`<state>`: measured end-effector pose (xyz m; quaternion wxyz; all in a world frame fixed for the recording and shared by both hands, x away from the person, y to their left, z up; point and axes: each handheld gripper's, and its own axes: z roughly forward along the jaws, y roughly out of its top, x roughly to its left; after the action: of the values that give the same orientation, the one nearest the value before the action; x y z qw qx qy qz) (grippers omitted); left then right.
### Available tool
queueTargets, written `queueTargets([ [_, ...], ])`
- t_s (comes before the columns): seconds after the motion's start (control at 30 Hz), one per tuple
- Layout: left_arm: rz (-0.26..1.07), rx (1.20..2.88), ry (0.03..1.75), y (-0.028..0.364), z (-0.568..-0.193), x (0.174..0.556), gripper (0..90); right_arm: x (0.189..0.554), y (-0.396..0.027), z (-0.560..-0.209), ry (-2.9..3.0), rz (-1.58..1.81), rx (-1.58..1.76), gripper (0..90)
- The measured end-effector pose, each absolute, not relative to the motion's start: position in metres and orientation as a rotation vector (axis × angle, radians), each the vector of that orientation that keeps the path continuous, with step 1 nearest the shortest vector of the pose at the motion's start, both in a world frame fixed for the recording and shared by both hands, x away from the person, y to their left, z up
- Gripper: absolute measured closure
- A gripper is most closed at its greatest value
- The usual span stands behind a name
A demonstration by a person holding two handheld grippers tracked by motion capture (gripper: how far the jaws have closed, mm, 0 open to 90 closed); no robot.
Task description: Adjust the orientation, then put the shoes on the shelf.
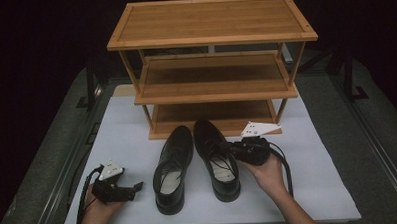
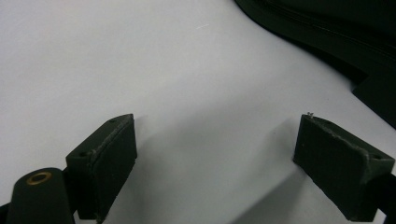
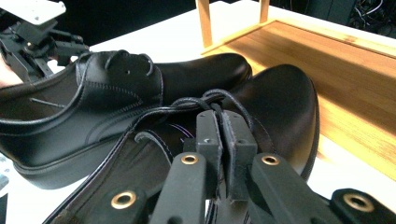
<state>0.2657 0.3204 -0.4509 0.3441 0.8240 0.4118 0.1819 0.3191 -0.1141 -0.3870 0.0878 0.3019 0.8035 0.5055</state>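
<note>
Right gripper point(image 3: 219, 122) is clamped on the right shoe point(image 3: 280, 107) at its laces, just before the rack point(image 3: 299, 60). Slippage is judged possible if only laces are pinched. Left gripper point(image 2: 215, 154) stands wide, empty.

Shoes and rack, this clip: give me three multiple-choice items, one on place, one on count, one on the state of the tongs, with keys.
1. Where do the two black shoes stand?
A. on the top shelf
B. on the white mat in front of the rack
C. on the floor beside the table

2. How many shelves does the wooden rack have?
A. two
B. three
C. five

3. How are the right tongs?
A. shut at the laces of the right-hand shoe
B. wide open over the mat
C. shut on a rack post

Key: 1 B, both rest on the mat before the bottom shelf; 2 B, three boards are stacked; 3 A, the pads meet at the laces, while the left tongs stand open.
</note>
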Motion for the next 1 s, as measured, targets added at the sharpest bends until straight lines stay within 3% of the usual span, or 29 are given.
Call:
queueTargets([
  [0.1, 0.47, 2.14, 1.072, 0.32, -0.451, 0.266, 12.6, 0.319, -0.115, -0.386, 2.405, 1.493, 0.896, 74.9],
  [0.13, 0.468, 2.139, 1.073, 0.32, -0.451, 0.266, 12.5, 0.32, -0.116, -0.386, 2.408, 1.478, 0.904, 62.2],
  [0.37, 0.471, 2.139, 1.071, 0.321, -0.449, 0.266, 14.1, 0.32, -0.122, -0.382, 2.399, 1.468, 0.934, 42.6],
  [0.6, 0.446, 2.126, 1.075, 0.324, -0.441, 0.264, 14.8, 0.319, -0.124, -0.376, 2.397, 1.478, 0.917, 38.2],
  [0.87, 0.429, 2.076, 1.014, 0.313, -0.406, 0.263, 15.1, 0.319, -0.126, -0.371, 2.404, 1.484, 0.908, 35.9],
  [0.9, 0.422, 2.066, 0.995, 0.311, -0.401, 0.262, 22.4, 0.32, -0.125, -0.37, 2.406, 1.482, 0.904, 35.4],
  [1.0, 0.407, 2.038, 0.95, 0.305, -0.389, 0.262, 23.3, 0.321, -0.125, -0.37, 2.407, 1.482, 0.906, 34.8],
])
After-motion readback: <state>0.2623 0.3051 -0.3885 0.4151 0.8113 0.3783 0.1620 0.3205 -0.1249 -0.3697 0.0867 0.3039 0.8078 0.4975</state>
